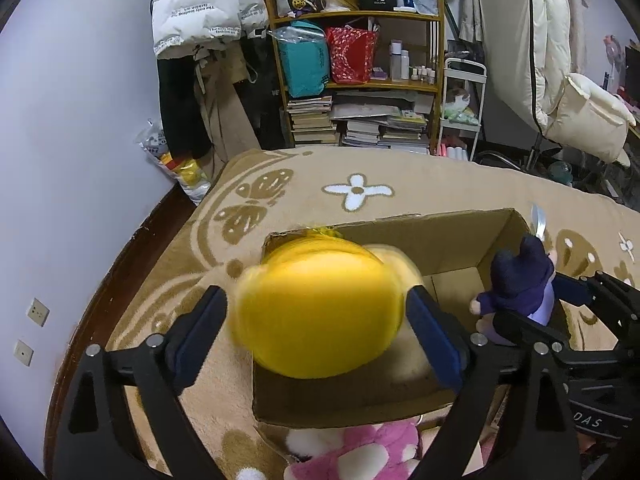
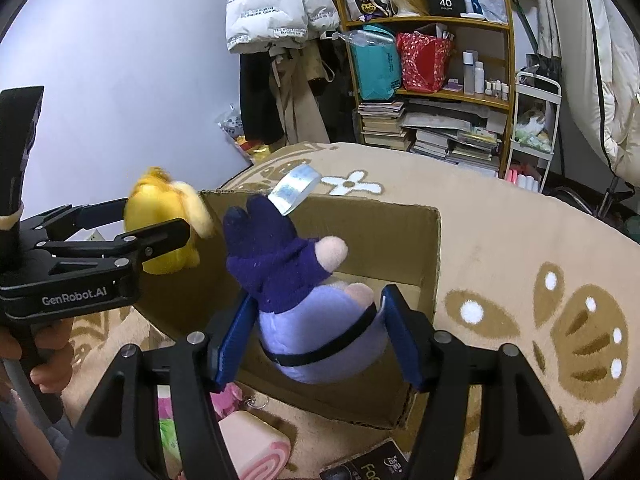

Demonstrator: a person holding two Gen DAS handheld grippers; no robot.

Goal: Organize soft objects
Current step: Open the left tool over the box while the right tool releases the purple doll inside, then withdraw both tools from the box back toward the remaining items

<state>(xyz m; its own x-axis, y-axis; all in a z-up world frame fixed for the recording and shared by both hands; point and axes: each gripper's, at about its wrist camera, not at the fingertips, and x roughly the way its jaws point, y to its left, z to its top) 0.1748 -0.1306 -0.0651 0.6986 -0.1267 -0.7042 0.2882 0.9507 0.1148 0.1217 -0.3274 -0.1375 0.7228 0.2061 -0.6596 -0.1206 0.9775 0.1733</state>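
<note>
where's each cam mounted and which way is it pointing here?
Left wrist: on the left gripper, looking along its fingers at the yellow plush it clamps over the cardboard box; the right gripper shows at right.
Right wrist: on the right gripper, looking at the purple plush it clamps over the box; the left gripper and the person's hand show at left.
Shared: box, both plushes, patterned rug, bookshelf.

A pale lilac wall point(image 1: 80, 120) meets a dark wooden skirting point(image 1: 132, 248); a tan patterned blanket point(image 1: 360, 176) covers the bed. Behind stands a wooden shelf point(image 1: 436, 52) with stacked books point(image 1: 312, 120), beside hanging coats point(image 1: 200, 12) and a white trolley point(image 1: 464, 92)
</note>
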